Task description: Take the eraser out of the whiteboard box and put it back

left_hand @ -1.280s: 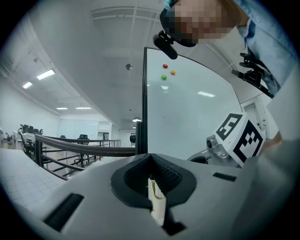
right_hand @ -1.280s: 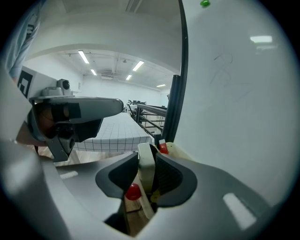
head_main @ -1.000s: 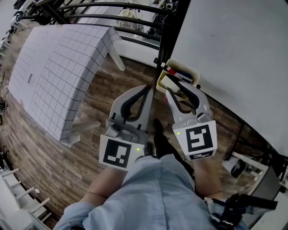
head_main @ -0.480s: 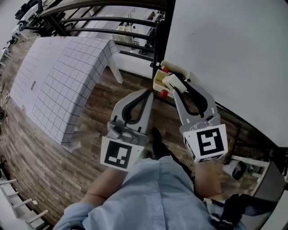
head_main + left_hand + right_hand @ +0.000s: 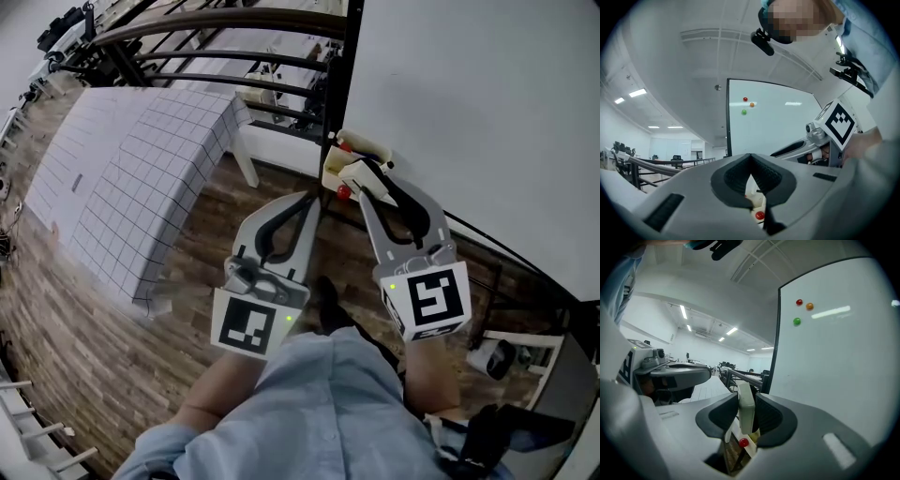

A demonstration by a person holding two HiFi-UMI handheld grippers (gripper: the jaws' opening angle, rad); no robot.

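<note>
My right gripper (image 5: pixel 364 180) is shut on the eraser (image 5: pixel 360 171), a cream block that stands upright between the pads (image 5: pixel 746 409). It hangs just above the whiteboard box (image 5: pixel 343 150), a cream tray fixed at the lower left corner of the whiteboard (image 5: pixel 487 112). Red marker caps (image 5: pixel 743 442) show in the box below the eraser. To the left, my left gripper (image 5: pixel 314 200) is shut with nothing in it. In its own view the left gripper (image 5: pixel 751 180) points at the same box (image 5: pixel 757 200).
A table under a grid-printed cloth (image 5: pixel 131 169) stands at the left on the wood floor (image 5: pixel 84 319). Dark metal rails (image 5: pixel 216 28) run behind it. Red, orange and green magnets (image 5: pixel 799 302) stick high on the whiteboard. The board's black frame post (image 5: pixel 337 94) rises beside the box.
Both grippers have risen and moved toward the whiteboard. The right gripper has come up out of the box with the eraser between its pads.
</note>
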